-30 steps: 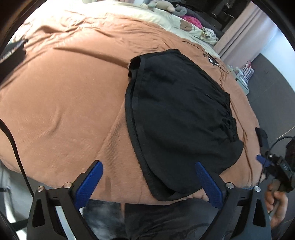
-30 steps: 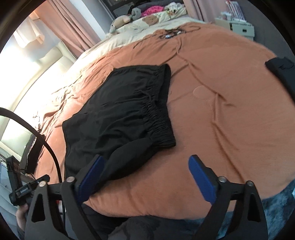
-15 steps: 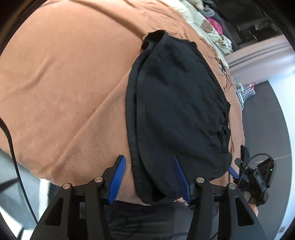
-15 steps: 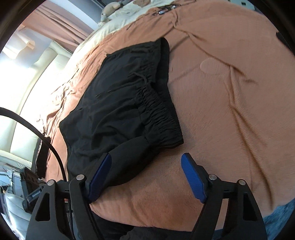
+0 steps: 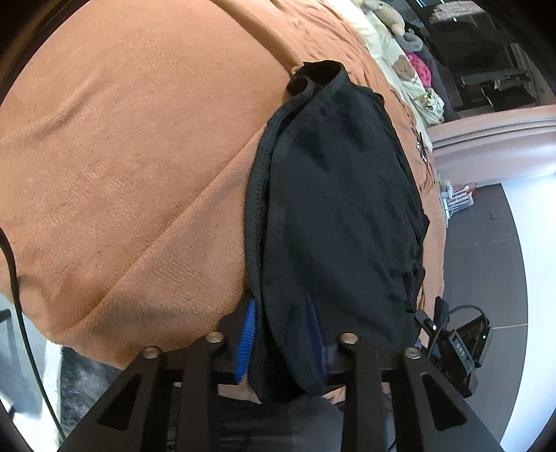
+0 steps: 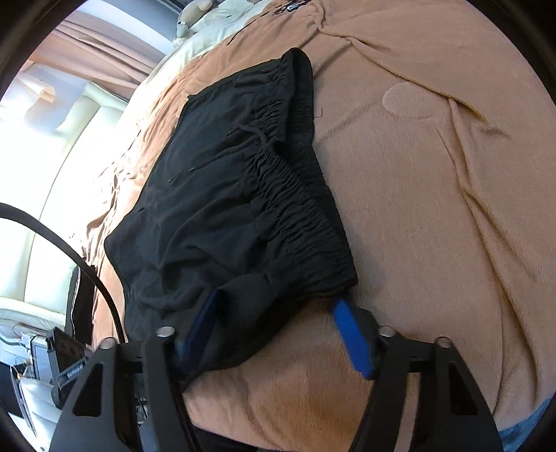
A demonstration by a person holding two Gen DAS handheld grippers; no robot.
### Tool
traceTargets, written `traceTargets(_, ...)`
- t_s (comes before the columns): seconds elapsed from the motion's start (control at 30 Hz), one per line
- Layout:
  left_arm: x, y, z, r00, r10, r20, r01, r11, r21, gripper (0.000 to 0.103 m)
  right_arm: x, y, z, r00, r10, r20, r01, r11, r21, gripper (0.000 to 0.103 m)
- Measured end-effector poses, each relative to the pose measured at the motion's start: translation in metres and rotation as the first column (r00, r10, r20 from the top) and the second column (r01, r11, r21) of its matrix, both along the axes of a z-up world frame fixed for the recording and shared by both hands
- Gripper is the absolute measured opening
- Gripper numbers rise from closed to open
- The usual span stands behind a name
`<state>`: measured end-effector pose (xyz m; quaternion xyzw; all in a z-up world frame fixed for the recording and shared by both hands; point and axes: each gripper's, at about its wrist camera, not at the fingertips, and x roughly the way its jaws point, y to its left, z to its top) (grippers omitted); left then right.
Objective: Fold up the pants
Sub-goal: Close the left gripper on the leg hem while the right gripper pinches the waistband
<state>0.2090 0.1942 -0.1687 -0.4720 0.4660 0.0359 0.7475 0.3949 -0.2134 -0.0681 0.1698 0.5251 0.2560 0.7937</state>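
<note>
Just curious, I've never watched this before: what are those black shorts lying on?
The black shorts lie on a brown blanket spread over a bed, with a cream sheet at its far end. What is directly under the shorts is covered by them.

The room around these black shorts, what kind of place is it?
Most likely a bedroom. The black shorts lie on a bed under a brown fleece blanket, with stuffed toys near cream bedding at its far end and pink curtains by a bright window.
</note>
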Motion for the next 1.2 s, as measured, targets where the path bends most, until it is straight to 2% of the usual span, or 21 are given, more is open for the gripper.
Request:
traceTargets(0.07,-0.001,-0.005,-0.002,1.0,-0.024,0.007,0.024,1.0,-0.019,0.018,-0.002,0.004,-0.002,1.0,0.001,-0.012,-0.001,1.0,0.024,0.034)
traceTargets(0.1,-0.001,-0.01,-0.003,0.999,-0.042,0.009,0.042,0.999,-0.024,0.013,-0.003,0.005,-0.003,1.0,-0.004,-0.015,0.004,1.0,0.03,0.029)
traceTargets(0.2,-0.003,-0.018,-0.004,0.997,-0.071,0.023,0.073,0.996,-0.049,0.011,-0.007,0.005,-0.003,1.0,-0.017,-0.009,0.017,0.999,0.052,0.02)
traceTargets(0.27,-0.003,-0.018,-0.001,0.997,-0.076,0.027,0.077,0.996,-0.046,0.006,-0.01,0.002,-0.001,1.0,-0.024,-0.005,0.024,0.997,0.078,0.015)
traceTargets(0.37,-0.003,-0.017,0.013,0.995,-0.075,0.065,0.077,0.997,-0.028,0.004,-0.014,0.0,0.004,1.0,-0.027,0.011,0.026,0.995,0.097,0.009)
traceTargets(0.73,0.022,-0.006,0.078,0.974,-0.095,0.207,0.087,0.995,0.048,0.003,-0.017,0.002,0.031,0.994,-0.053,0.099,0.036,0.985,0.171,0.004)
traceTargets(0.93,0.052,0.0,0.115,0.956,-0.11,0.272,0.087,0.992,0.095,0.003,-0.004,0.013,0.039,0.987,-0.099,0.128,0.07,0.974,0.214,0.004)
traceTargets(1.2,0.101,0.007,0.146,0.936,-0.147,0.32,0.103,0.983,0.15,0.003,0.014,0.033,0.041,0.975,-0.146,0.166,0.095,0.956,0.278,0.004)
